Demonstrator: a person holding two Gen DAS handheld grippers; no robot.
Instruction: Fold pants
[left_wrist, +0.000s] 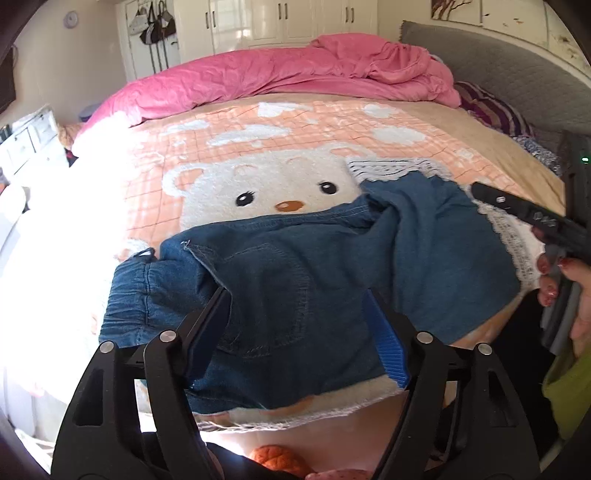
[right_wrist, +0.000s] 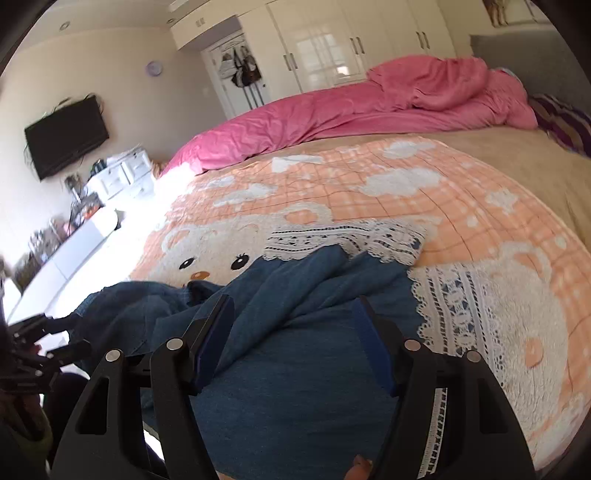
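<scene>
Blue denim pants (left_wrist: 314, 266) with white lace cuffs (left_wrist: 384, 168) lie crumpled on the peach bear blanket (left_wrist: 258, 147) near the bed's front edge. The elastic waistband (left_wrist: 136, 295) is at the left, the legs lie bunched toward the right. My left gripper (left_wrist: 297, 295) is open, hovering over the back pocket area. My right gripper (right_wrist: 293, 302) is open above the leg fabric (right_wrist: 295, 350), its lace cuffs (right_wrist: 458, 302) to the right. The right gripper also shows at the right edge of the left wrist view (left_wrist: 532, 214).
A pink duvet (left_wrist: 277, 74) is heaped along the bed's far side, with a striped pillow (left_wrist: 491, 107) and grey headboard (left_wrist: 517, 70) at right. White cabinets, a wall TV (right_wrist: 66, 136) and a cluttered dresser (right_wrist: 74, 229) stand left.
</scene>
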